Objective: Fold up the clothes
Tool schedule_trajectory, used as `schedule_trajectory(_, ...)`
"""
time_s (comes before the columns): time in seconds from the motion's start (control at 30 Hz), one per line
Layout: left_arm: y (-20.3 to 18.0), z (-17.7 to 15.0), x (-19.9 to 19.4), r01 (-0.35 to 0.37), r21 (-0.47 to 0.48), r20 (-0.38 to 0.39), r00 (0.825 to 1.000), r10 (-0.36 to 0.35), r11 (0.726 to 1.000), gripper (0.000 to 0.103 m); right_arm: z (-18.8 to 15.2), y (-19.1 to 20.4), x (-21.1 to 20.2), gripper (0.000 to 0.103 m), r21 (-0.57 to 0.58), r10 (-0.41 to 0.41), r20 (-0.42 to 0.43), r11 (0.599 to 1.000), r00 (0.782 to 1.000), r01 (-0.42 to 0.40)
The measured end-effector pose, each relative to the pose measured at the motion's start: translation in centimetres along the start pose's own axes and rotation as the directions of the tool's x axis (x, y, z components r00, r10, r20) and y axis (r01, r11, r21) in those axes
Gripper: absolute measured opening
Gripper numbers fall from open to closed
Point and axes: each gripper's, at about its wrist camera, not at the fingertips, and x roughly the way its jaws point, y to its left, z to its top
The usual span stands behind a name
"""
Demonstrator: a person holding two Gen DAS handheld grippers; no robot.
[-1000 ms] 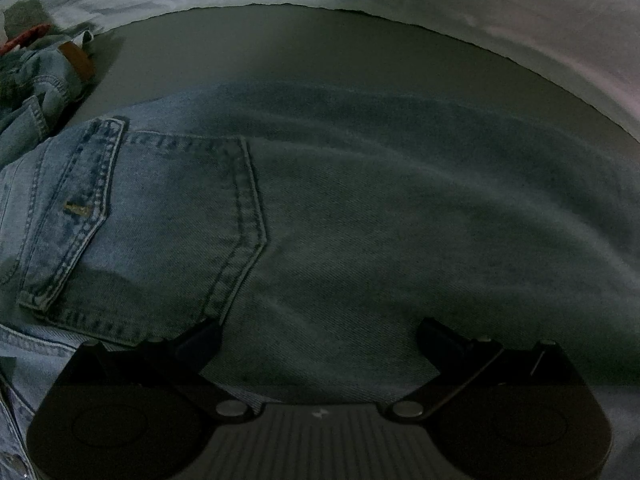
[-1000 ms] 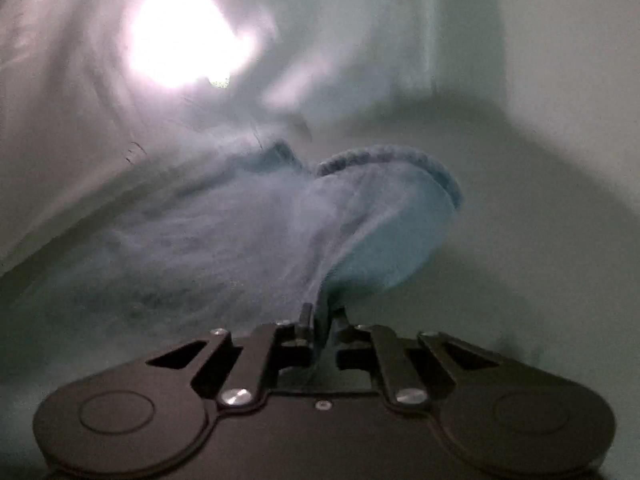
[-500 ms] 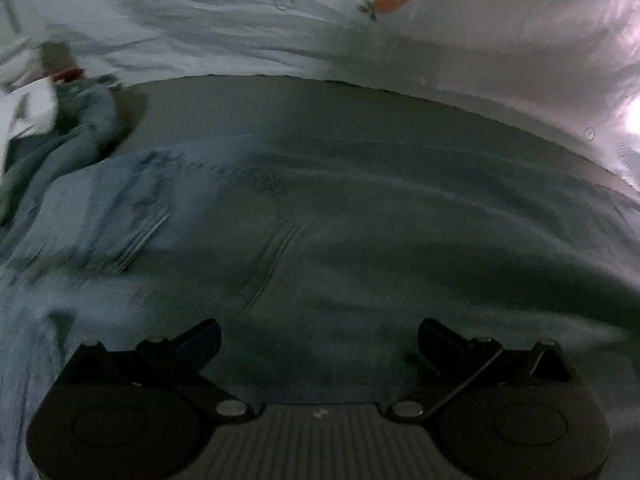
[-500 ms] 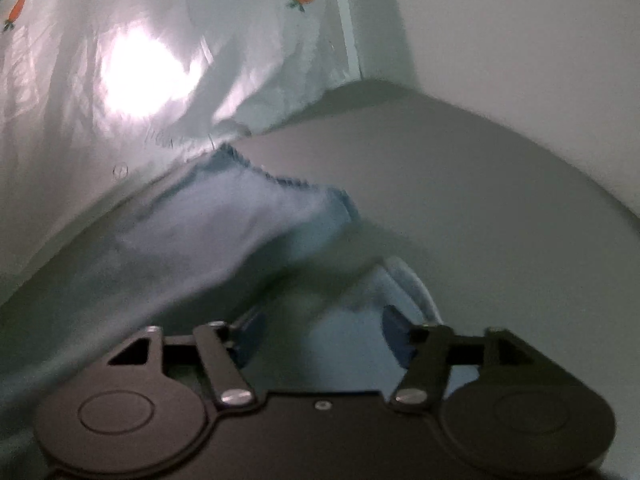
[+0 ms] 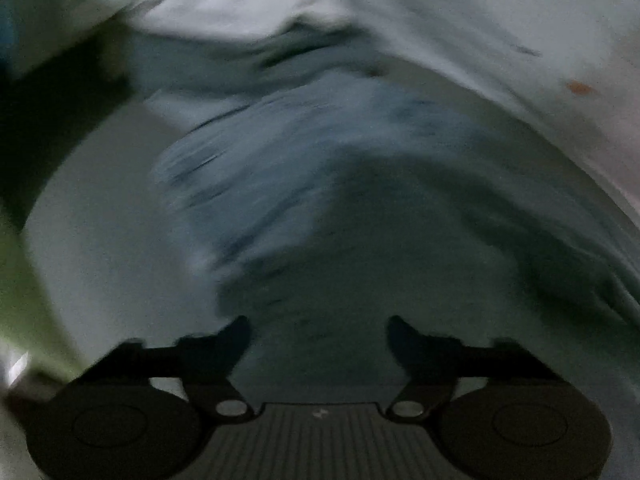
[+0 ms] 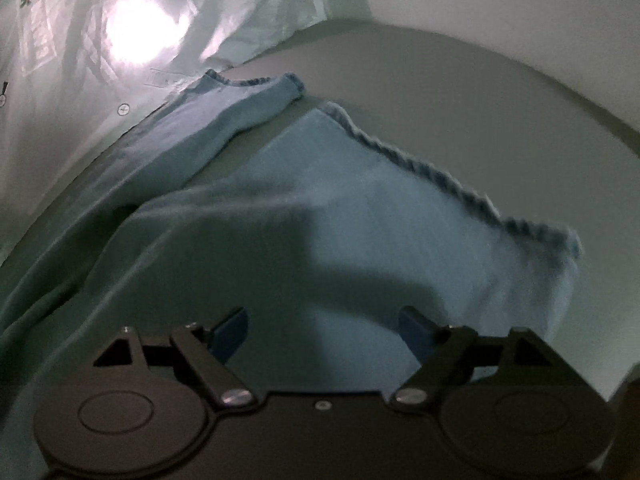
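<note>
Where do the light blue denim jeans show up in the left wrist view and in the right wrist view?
Left wrist view: the light blue denim jeans fill the centre, blurred, running up from between the open fingers.
Right wrist view: both legs show, the near leg centre right with its frayed hem, the far leg upper left.
Shared landmark: the grey table under the jeans, seen lower left in the left view.

One pair of jeans (image 6: 360, 216), two legs, one grey table (image 6: 460, 92), one carrot-print curtain (image 6: 60, 60)
</note>
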Motion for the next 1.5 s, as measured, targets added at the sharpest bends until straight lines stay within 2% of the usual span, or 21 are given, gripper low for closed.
schedule_trajectory(0.03,1.3,0.0,0.4,-0.017,-0.047,-0.016,1.000,0.016,0.999,0.059,-0.5,-0.2,-0.3,0.084,0.011,0.004,-0.001,1.000,1.000,-0.004)
schedule_trajectory(0.1,3.7,-0.1,0.9,-0.022,-0.131,-0.041,0.999,0.016,0.991,0.059,-1.5,-0.5,-1.1,0.084,0.030,0.017,0.006,0.999,1.000,-0.017)
schedule_trajectory(0.2,5.7,0.0,1.1,0.045,-0.195,-0.038,0.998,-0.053,0.980,0.060,-2.6,-0.9,-2.3,0.084,0.076,0.045,0.021,0.996,0.999,-0.046)
schedule_trajectory(0.3,5.4,0.5,1.6,0.052,-0.152,-0.035,0.998,-0.058,0.987,0.065,-3.4,-1.7,-3.4,0.084,0.141,0.080,0.040,0.986,0.996,-0.085)
schedule_trajectory(0.37,4.9,0.7,2.0,0.054,-0.119,-0.032,0.998,-0.058,0.991,0.072,-3.9,-2.3,-4.0,0.084,0.193,0.101,0.058,0.975,0.993,-0.111)
schedule_trajectory(0.43,4.5,0.9,2.4,0.055,-0.109,-0.029,0.998,-0.058,0.993,0.073,-4.4,-2.9,-4.7,0.084,0.253,0.117,0.086,0.958,0.989,-0.135)
schedule_trajectory(0.6,4.6,1.6,3.3,0.074,-0.103,-0.020,0.997,-0.076,0.992,0.073,-5.9,-5.4,-5.9,0.084,0.434,0.149,0.163,0.877,0.975,-0.207)
schedule_trajectory(0.73,4.9,2.0,3.6,0.087,-0.115,-0.011,0.996,-0.089,0.990,0.071,-6.9,-7.1,-6.0,0.082,0.520,0.138,0.199,0.825,0.970,-0.224)
schedule_trajectory(0.87,5.1,2.5,3.9,0.083,-0.137,-0.011,0.996,-0.085,0.987,0.072,-6.7,-7.8,-4.9,0.072,0.526,0.074,0.165,0.837,0.984,-0.151)
schedule_trajectory(0.97,4.8,2.9,4.1,0.075,-0.141,-0.015,0.997,-0.078,0.987,0.080,-6.1,-7.4,-4.3,0.073,0.497,0.055,0.156,0.859,0.986,-0.126)
schedule_trajectory(1.03,4.3,3.1,4.4,0.052,-0.136,-0.005,0.999,-0.053,0.989,0.080,-5.3,-6.5,-3.7,0.072,0.461,0.026,0.138,0.883,0.990,-0.088)
schedule_trajectory(1.07,4.0,3.2,4.4,0.039,-0.132,0.005,0.999,-0.039,0.990,0.078,-4.8,-6.1,-3.5,0.069,0.445,0.004,0.125,0.893,0.992,-0.060)
schedule_trajectory(1.1,3.7,3.2,4.5,0.027,-0.128,0.015,1.000,-0.025,0.991,0.074,-4.4,-5.6,-3.2,0.058,0.429,-0.026,0.111,0.903,0.994,-0.024)
schedule_trajectory(1.13,3.5,3.2,4.4,0.022,-0.123,0.026,0.999,-0.019,0.992,0.060,-4.1,-5.3,-3.0,0.043,0.413,-0.059,0.096,0.911,0.994,0.014)
schedule_trajectory(1.17,3.4,3.4,4.3,0.038,-0.126,0.030,0.999,-0.035,0.991,0.054,-3.8,-5.0,-2.8,0.032,0.396,-0.098,0.080,0.917,0.992,0.059)
schedule_trajectory(1.2,3.3,3.7,4.2,0.021,-0.141,0.027,0.999,-0.017,0.990,0.047,-3.6,-5.0,-2.8,0.011,0.386,-0.125,0.067,0.918,0.990,0.090)
schedule_trajectory(1.27,3.9,4.3,3.5,0.012,-0.209,0.021,1.000,-0.008,0.978,0.037,-3.5,-5.7,-3.3,0.003,0.394,-0.109,0.069,0.916,0.992,0.073)
schedule_trajectory(1.33,4.5,5.0,2.1,0.033,-0.238,0.031,0.999,-0.027,0.971,0.030,-3.2,-5.7,-5.2,0.002,0.387,-0.088,0.111,0.921,0.990,0.039)
schedule_trajectory(1.43,4.8,6.0,-0.8,0.083,-0.189,0.071,0.995,-0.071,0.979,0.026,-2.8,-4.5,-9.4,0.002,0.331,-0.097,0.181,0.943,0.979,0.032)
schedule_trajectory(1.5,4.9,6.1,-1.6,0.076,-0.155,0.071,0.995,-0.065,0.985,0.026,-2.9,-4.2,-10.2,0.002,0.287,-0.151,0.163,0.953,0.975,0.100)
